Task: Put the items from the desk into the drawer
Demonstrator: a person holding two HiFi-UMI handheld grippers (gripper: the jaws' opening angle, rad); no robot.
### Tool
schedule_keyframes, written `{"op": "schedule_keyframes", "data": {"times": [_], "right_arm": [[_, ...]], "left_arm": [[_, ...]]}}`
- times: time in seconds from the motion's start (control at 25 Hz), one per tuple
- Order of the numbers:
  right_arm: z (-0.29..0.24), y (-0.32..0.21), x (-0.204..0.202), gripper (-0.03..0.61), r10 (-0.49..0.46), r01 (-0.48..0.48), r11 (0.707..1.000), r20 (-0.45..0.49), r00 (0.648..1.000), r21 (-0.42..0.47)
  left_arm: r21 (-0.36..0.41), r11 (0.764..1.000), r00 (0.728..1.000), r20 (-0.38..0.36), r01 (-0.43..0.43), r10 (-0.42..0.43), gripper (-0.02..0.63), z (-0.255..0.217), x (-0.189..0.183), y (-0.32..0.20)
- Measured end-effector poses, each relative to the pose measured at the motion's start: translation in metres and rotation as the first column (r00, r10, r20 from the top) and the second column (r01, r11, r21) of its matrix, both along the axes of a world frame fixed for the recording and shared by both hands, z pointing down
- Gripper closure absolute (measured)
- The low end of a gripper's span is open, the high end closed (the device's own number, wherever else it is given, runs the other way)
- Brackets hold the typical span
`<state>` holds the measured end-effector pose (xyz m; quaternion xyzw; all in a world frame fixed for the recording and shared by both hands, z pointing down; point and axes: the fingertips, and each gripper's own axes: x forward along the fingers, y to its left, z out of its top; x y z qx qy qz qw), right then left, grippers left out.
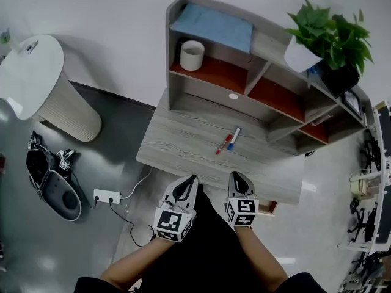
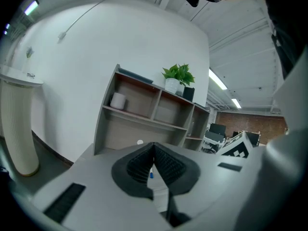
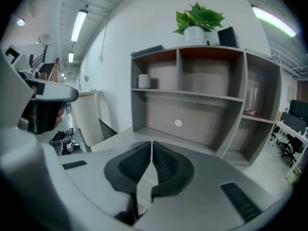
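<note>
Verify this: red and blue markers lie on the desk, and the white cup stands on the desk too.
Wrong: the head view shows the white cup on a shelf above the desk. The red marker and blue marker do lie there.

Your bench [image 1: 177,148] carries one red marker [image 1: 223,144] and one blue marker [image 1: 234,138]; the far shelf [image 1: 215,73] holds one cup [image 1: 191,55], one potted plant [image 1: 333,35].

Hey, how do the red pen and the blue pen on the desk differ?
The red pen is marked red, the blue pen blue and white. The red pen lies left of the blue pen and nearer the front edge of the desk. Both lie flat, side by side, slanted alike.
</note>
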<state>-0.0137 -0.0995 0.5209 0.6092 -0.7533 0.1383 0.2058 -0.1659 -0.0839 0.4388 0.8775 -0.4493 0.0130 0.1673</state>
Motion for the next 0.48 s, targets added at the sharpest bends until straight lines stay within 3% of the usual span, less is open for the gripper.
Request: {"op": "schedule_keyframes", "data": {"times": [0.24, 0.48], "right_arm": [[0.029, -0.053, 0.019, 0.554, -0.005, 0.005, 0.998, 0.002, 1.0, -0.063], [0.075, -0.091, 0.017, 0.554, -0.022, 0.03, 0.985, 0.046, 0.999, -0.172]], "left_arm": [[-0.035, 0.998, 0.998, 0.021, 0.056, -0.055, 0.6, 0.009, -0.003, -0.039], [-0.065, 0.996, 0.998, 0.031, 0.06, -0.058, 0.601, 0.018, 0.007, -0.067]]}}
